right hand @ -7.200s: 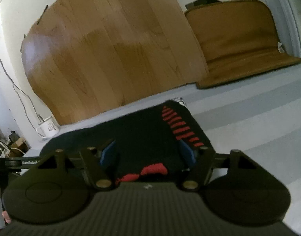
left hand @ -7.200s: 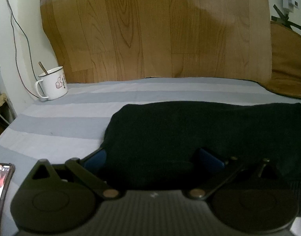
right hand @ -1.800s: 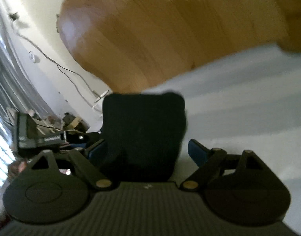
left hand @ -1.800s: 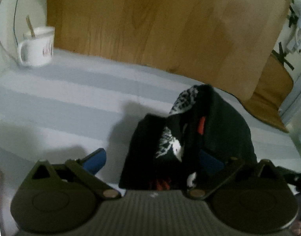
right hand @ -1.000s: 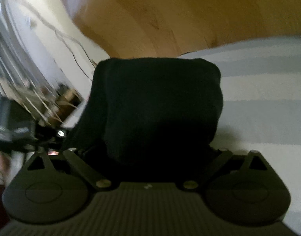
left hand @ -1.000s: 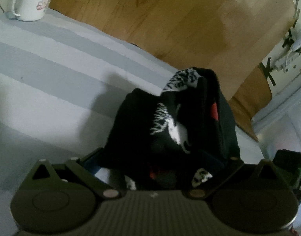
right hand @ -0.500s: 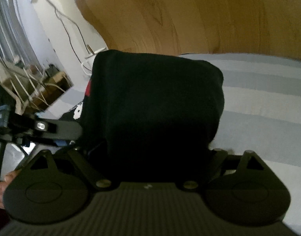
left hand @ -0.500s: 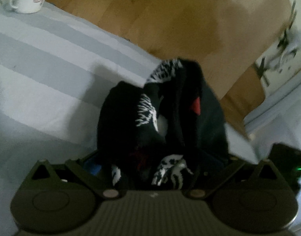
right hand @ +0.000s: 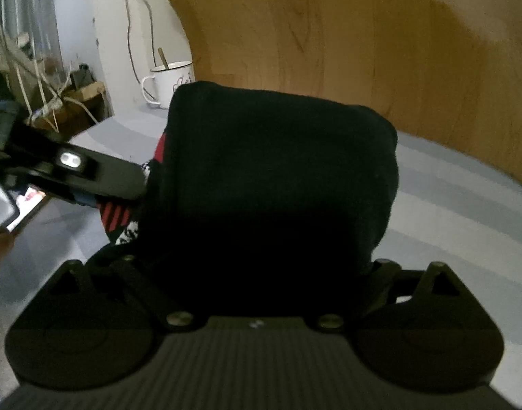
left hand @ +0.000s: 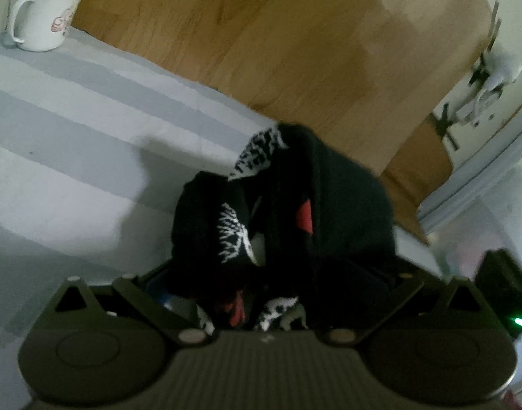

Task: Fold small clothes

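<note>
Above the grey-striped bedsheet (left hand: 73, 157), a bunched black knit garment (left hand: 346, 212) with white and red pattern patches hangs between the two grippers, its folds gathered upright and its lower edge close to the sheet. From the left wrist view, the left gripper (left hand: 264, 294) has the cloth piled across its mouth; a bit of blue pad shows at the left finger (left hand: 155, 280), but whether the jaws are pinched on the fabric or merely spread under it cannot be told. From the right wrist view, the same garment (right hand: 278, 177) fills the mouth of the right gripper (right hand: 257, 273) as a broad dark slab, hiding both fingertips, so its state is also unclear. At the left of that view the left gripper (right hand: 83, 177) reaches in from the side, its tip against the striped red hem of the cloth. A white enamel mug (left hand: 44, 17) with a spoon stands on the sheet by the wood-grain panel (left hand: 295, 51), well apart from the garment.
</note>
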`<state>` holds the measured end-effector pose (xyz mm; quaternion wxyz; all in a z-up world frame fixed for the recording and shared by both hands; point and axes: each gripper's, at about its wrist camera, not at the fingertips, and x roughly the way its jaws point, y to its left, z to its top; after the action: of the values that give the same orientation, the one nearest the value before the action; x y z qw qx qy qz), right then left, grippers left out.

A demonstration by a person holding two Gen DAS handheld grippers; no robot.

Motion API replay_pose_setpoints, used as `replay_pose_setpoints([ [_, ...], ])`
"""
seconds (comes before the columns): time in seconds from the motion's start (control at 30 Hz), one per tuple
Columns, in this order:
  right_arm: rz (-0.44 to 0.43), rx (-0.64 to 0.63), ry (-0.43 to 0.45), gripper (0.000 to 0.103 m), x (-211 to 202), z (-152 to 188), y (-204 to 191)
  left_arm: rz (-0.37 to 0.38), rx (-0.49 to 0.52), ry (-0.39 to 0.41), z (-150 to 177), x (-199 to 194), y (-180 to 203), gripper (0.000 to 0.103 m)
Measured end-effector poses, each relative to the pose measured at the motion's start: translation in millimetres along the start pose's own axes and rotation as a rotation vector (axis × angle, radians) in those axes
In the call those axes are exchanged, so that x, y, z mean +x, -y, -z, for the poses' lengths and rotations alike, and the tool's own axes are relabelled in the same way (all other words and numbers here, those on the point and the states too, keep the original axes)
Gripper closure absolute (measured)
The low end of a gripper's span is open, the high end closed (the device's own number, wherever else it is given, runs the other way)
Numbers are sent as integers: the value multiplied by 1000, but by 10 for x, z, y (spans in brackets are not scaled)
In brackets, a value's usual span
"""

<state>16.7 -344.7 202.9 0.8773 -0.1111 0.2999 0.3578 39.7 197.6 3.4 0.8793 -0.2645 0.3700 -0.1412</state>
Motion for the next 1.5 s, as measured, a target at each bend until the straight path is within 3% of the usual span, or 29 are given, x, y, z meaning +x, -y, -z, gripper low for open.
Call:
replay_pose_setpoints([
  [0.2, -1, -2, -25, 5, 103, -19, 39, 58, 9, 44, -23, -102, 14, 0],
  [0.53, 42, -56, -15, 4, 101, -37, -114, 3, -7, 11, -84, 95, -18, 0],
  [0.6, 25, -47, -7, 4, 83, -20, -85, -21, -27, -20, -75, 183, -137, 0],
  [0.67, -9, -1, -6, 3, 79, 19, 11, 10, -27, 1, -51, 142, -204, 0],
  [0.8, -130, 185, -9, 2, 92, 137, 336, 17, -13, 20, 10, 125, -218, 0],
  [0.9, -194, 253, 30, 13, 29, 239, 443, 38, 8, 31, 91, 203, -163, 2],
  [0.97, -190, 227, 70, 28, -68, 250, 420, 74, 25, -2, 132, 318, -38, 4],
  [1.07, -156, 177, 111, 37, -211, 263, 422, 37, 32, 2, 104, 435, 127, 4],
  [1.23, -21, 121, 198, 38, -429, 194, 730, 140, 35, -41, -181, 790, 408, 7],
  [1.5, 113, 146, 208, 38, -313, -170, 1780, 185, 132, -70, -873, 1781, 1152, 7],
])
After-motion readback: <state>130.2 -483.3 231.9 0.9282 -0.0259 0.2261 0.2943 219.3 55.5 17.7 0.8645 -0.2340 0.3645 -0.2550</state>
